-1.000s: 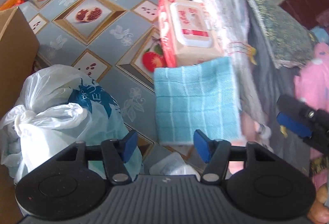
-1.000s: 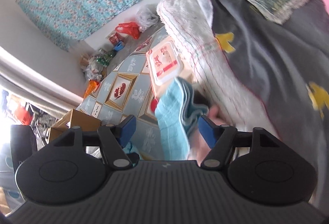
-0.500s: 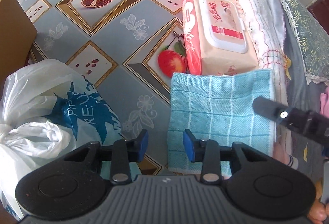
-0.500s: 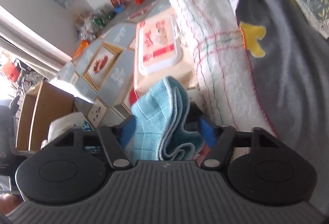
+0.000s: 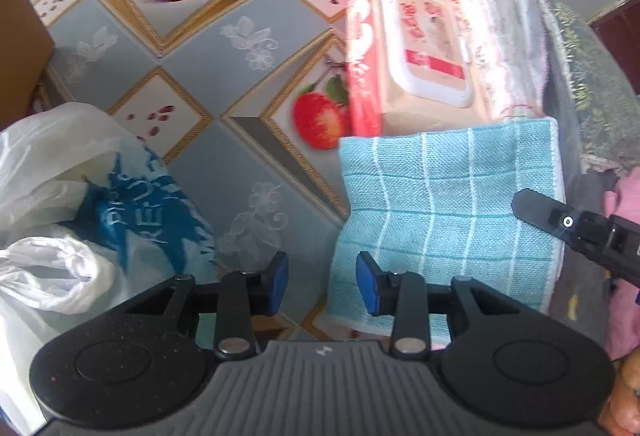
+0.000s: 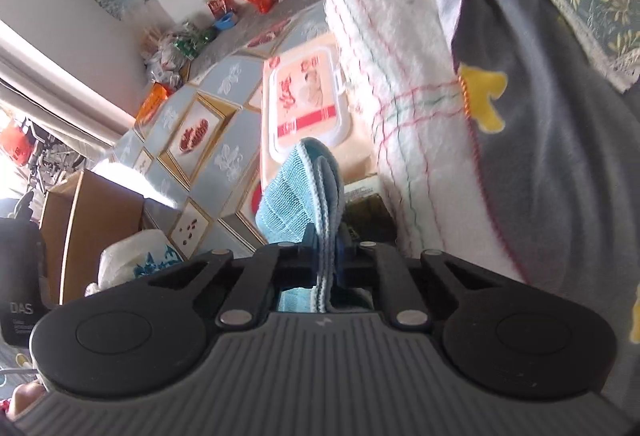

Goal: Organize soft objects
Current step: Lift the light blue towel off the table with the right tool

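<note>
**Blue cloth clamped at its right edge, left edge between parted pads**

In the left wrist view, a white plastic bag (image 5: 60,203) is seen at the left on the fruit-patterned tablecloth (image 5: 224,75). The left gripper (image 5: 322,286) is held narrowly open; the near left edge of the folded blue cloth (image 5: 448,203) lies between its pads, and whether they touch it cannot be told. Behind the cloth a wipes pack (image 5: 412,51) lies against a rolled white towel (image 5: 492,15).

Only the right wrist view shows the cloth's layered edge (image 6: 316,195) pinched in the right gripper (image 6: 324,256), its jaws having just closed onto it. A cardboard box (image 6: 76,232) stands at the left, a grey blanket (image 6: 560,175) at the right.

A second ago both grippers were wider and farther from the cloth; the left narrowed first and has since kept its gap.
</note>
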### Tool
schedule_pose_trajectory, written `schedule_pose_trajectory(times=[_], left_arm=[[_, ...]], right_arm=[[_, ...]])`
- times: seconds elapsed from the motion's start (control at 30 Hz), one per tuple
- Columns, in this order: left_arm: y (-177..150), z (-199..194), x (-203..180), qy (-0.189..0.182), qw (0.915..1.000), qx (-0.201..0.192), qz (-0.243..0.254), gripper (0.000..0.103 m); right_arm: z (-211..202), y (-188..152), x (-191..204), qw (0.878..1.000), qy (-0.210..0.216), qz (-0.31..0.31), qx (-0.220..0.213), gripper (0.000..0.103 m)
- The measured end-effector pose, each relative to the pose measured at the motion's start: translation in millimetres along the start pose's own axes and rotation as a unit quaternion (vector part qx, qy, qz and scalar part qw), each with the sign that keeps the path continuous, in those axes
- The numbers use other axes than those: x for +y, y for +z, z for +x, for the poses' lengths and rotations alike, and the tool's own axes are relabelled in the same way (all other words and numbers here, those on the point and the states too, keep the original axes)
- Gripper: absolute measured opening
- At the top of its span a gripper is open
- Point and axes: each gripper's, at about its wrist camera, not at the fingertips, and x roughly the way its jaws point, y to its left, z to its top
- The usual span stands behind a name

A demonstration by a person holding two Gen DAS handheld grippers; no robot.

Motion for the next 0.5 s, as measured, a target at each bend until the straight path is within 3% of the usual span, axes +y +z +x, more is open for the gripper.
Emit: schedule_pose_trajectory(times=[0.1, 0.2, 0.4, 0.5], left_arm=[[3, 2, -1, -0.035, 0.9993, -0.002, -0.012, 0.039], [7, 6, -1, -0.068, 0.9973, 0.003, -0.027, 0.047], [12, 7, -7, -0.087, 0.9959, 0.01, -0.026, 0.062], [15, 4, -5, -0.088, 0.9956, 0.006, -0.033, 0.062]], right_arm=[[-8, 2, 1, 1.0, -0.018, -0.018, -0.006, 0.007], [-15, 2, -1, 0.998, -0.04, -0.04, -0.013, 0.006], [-10, -3, -15, 0.998, -0.055, -0.033, -0.004, 0.007], [-11, -8, -19, 0.998, -0.049, -0.027, -0.01, 0.007]])
